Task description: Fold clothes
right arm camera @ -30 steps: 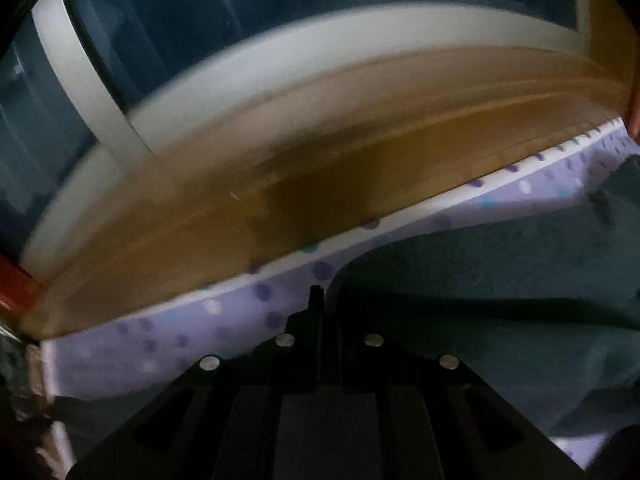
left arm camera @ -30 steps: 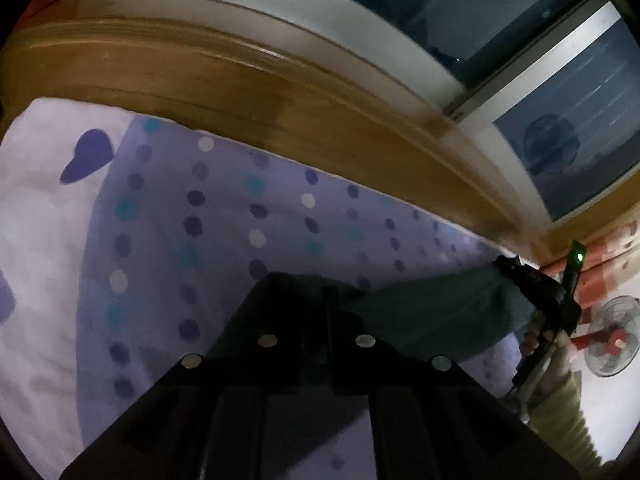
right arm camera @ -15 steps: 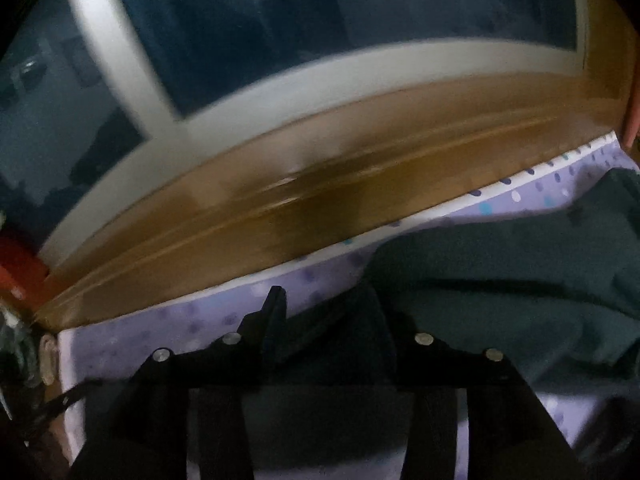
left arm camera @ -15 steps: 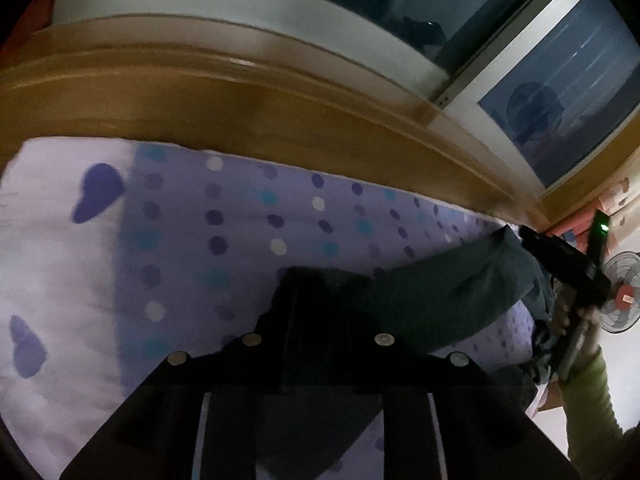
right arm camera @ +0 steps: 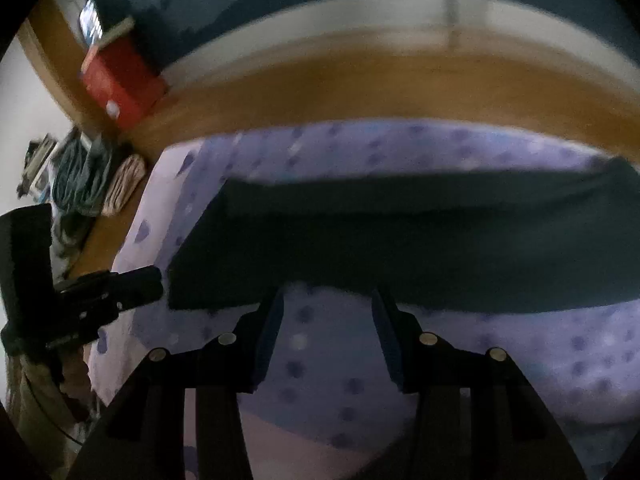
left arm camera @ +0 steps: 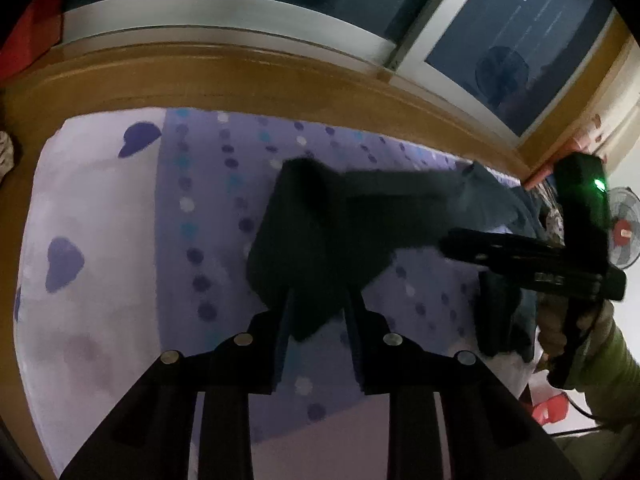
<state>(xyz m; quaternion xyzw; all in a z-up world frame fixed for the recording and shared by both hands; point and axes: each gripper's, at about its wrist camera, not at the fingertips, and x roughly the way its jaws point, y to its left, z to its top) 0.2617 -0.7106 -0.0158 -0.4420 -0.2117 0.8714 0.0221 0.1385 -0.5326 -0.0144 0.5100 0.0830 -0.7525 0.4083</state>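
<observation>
A dark teal garment [left arm camera: 360,224] lies in a folded band across the purple dotted bed sheet [left arm camera: 120,240]. My left gripper [left arm camera: 318,320] is at its near left corner. Its jaws are opening, and the corner of the cloth lies loose between the fingers. In the right wrist view the garment [right arm camera: 400,248] stretches just beyond my right gripper [right arm camera: 328,316], which is open with only the sheet between its fingers. The right gripper [left arm camera: 446,246] also shows at the garment's right end, held by a hand in a green sleeve [left arm camera: 608,364].
A wooden bed frame [left arm camera: 240,76] and a dark window [left arm camera: 512,48] run along the far side. A red box [right arm camera: 120,84] stands on the ledge, with folded clothes [right arm camera: 100,180] beside the bed. A fan [left arm camera: 624,236] stands at the right.
Both grippers were shut on the garment's edge and have opened and let it go. They have drawn back toward the near side, the right one farther, and the garment now lies on the sheet.
</observation>
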